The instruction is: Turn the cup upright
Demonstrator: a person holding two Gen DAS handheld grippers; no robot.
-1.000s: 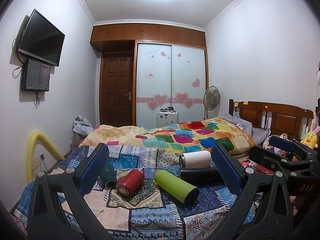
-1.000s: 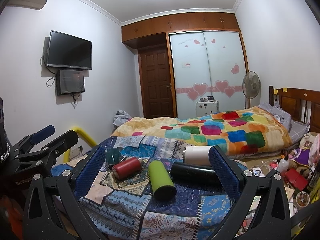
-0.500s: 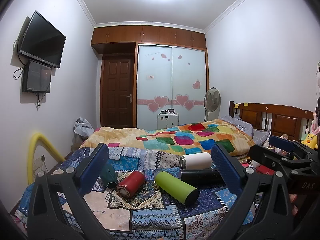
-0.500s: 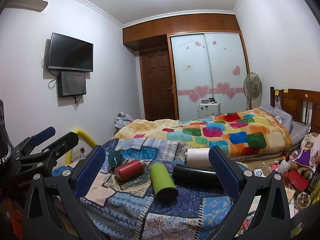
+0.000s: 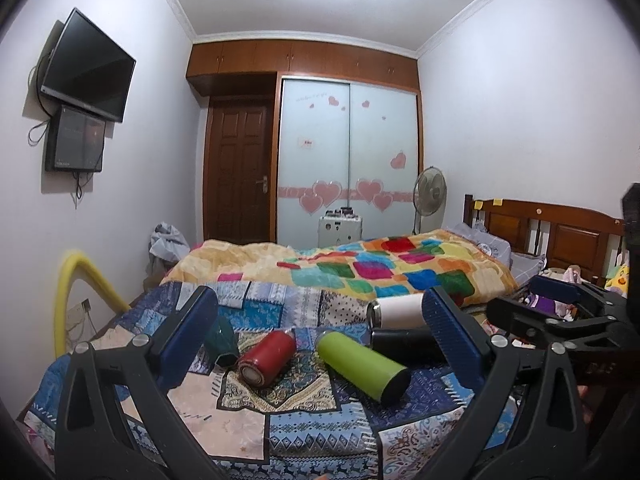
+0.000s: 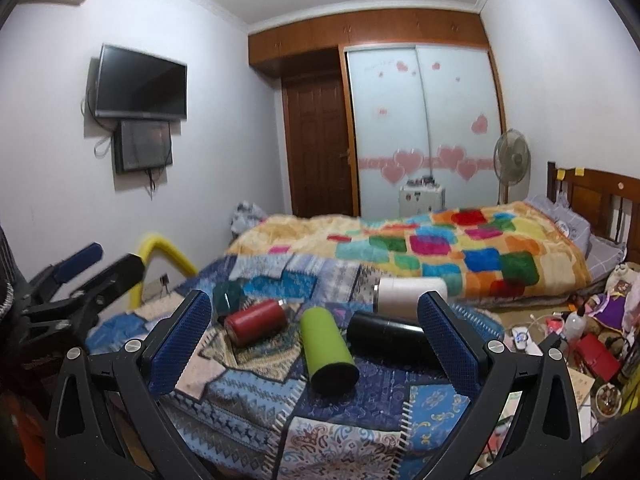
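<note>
Several cups lie on their sides on a patchwork cloth [image 5: 240, 428]: a red cup [image 5: 267, 356], a lime green cup [image 5: 362, 364], a black cup [image 5: 404, 343], a white cup [image 5: 396, 312] and a dark green cup [image 5: 220, 334]. They also show in the right wrist view: red cup [image 6: 256, 322], green cup [image 6: 326, 350], black cup [image 6: 384, 334], white cup [image 6: 408, 296], dark green cup [image 6: 226, 296]. My left gripper [image 5: 316, 348] is open and empty, in front of the cups. My right gripper [image 6: 312, 344] is open and empty, also short of them.
A bed with a colourful blanket [image 5: 380, 268] lies behind the cloth. A yellow tube [image 5: 76, 280] stands at the left. Clutter lies on the floor at the right [image 6: 592, 340]. A fan [image 5: 430, 192] and a wardrobe [image 5: 348, 152] stand at the back.
Both cameras have tilted and moved slightly; the cups sit a little lower and nearer in view. No cup has moved. Both grippers stay open.
</note>
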